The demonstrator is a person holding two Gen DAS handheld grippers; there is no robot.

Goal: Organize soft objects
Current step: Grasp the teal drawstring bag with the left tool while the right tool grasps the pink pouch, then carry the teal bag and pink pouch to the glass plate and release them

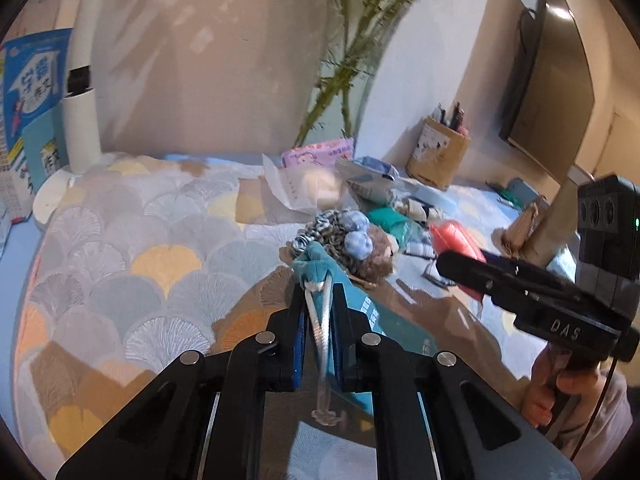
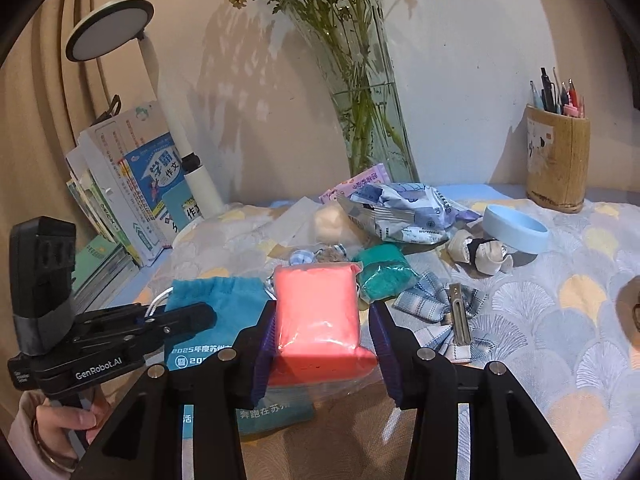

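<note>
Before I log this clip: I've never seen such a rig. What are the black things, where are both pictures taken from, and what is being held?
No robot here. A person carries a handheld two-finger claw in each hand, with a fisheye camera on each looking along its fingers.

The left wrist view shows the left claw shut on the mouth of a teal drawstring pouch, its white cord running back between the fingers. The right wrist view shows the right claw with a soft pink block in clear wrap between its fingers; the pictures do not show whether it is gripped.

Both work over a fan-patterned cloth strewn with a green knitted item, a striped bow clip, a blue ring and a snack bag.
</note>
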